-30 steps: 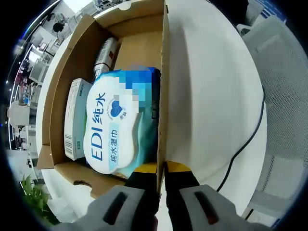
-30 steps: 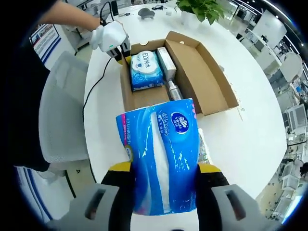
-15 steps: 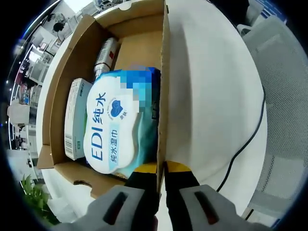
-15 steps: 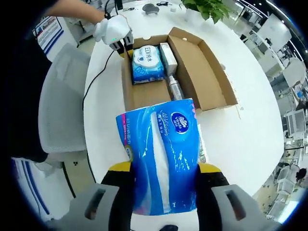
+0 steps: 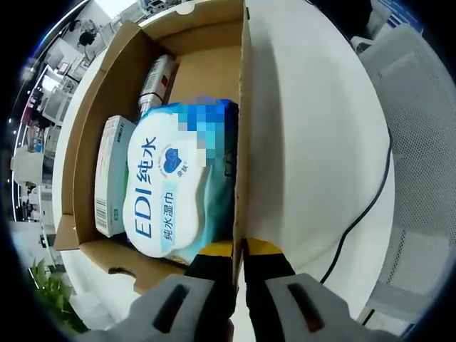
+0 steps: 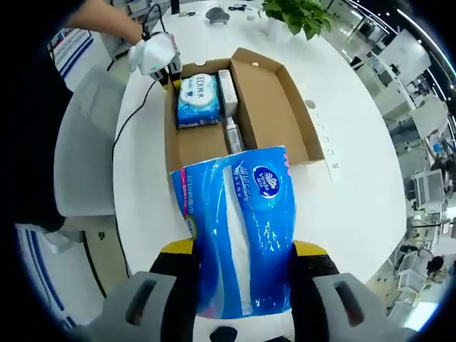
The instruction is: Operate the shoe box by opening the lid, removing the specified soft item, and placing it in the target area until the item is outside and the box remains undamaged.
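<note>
While the right gripper (image 6: 242, 249) clamps the blue tissue pack (image 6: 237, 239) between its jaws, above the white table (image 6: 356, 206) and clear of the open cardboard box (image 6: 274, 114), the left gripper (image 5: 239, 251) pinches the box's side wall; wet wipes (image 5: 171, 189), a small carton (image 5: 110, 174) and a can (image 5: 155, 82) lie inside.

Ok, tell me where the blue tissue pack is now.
In the right gripper view the tissue pack is clamped in the right gripper, held above the white table just short of the open box.
</note>
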Motion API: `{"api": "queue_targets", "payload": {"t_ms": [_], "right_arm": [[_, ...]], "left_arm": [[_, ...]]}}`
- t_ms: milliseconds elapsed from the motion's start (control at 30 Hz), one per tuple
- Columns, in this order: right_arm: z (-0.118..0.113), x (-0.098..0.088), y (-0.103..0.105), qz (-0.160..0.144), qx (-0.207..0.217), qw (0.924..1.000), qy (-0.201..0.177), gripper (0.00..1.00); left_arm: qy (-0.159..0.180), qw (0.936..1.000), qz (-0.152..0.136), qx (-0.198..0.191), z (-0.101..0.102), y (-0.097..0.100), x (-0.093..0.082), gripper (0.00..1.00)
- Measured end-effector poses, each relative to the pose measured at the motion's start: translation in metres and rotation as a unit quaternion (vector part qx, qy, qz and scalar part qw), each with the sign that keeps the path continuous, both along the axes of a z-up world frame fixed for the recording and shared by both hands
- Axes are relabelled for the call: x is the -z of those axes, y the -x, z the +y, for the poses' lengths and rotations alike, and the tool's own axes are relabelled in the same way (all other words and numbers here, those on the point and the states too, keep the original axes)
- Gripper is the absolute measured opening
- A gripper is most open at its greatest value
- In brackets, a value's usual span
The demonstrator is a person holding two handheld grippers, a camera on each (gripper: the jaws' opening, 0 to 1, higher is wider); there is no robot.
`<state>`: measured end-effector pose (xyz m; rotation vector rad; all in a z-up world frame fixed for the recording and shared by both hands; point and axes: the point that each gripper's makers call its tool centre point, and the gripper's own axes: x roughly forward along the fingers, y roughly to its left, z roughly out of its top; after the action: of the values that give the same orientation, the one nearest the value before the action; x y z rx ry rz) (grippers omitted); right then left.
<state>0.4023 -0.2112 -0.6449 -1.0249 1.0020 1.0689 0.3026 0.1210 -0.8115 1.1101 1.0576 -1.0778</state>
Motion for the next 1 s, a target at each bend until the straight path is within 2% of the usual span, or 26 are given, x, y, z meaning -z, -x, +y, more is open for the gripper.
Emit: {"api": "queue_targets", "payload": {"t_ms": [233,467,567,633,1000], "right_arm": [[-0.008,0.016,-0.013,0.006,-0.004,1.0000,0.004,0.47],[-0.012,0.044,-0.020,0.012,-0.013,0.9997,0.019,0.47],[-0.012,0.050,-0.023,0.015,-0.019,0.9996,0.016,0.47],[-0.014,0.062,-0.029,0.019,-0.021,0.9995,0.015,0.47],[-0.013,0.096,-0.030,0.029,-0.023,0.9992,0.013,0.47]], "left_arm": [[0.000,1.0000,0.001,-0.001,0.001,-0.001,0.000,0.02],[-0.001,1.0000,0.005,-0.004,0.001,-0.001,0.000,0.02],[-0.002,1.0000,0.007,-0.003,0.002,-0.002,0.000,0.02],[-0.002,1.0000,0.008,-0.003,0.002,-0.002,0.000,0.01],[-0.001,1.0000,0.007,-0.003,0.001,-0.001,0.001,0.01]]}}
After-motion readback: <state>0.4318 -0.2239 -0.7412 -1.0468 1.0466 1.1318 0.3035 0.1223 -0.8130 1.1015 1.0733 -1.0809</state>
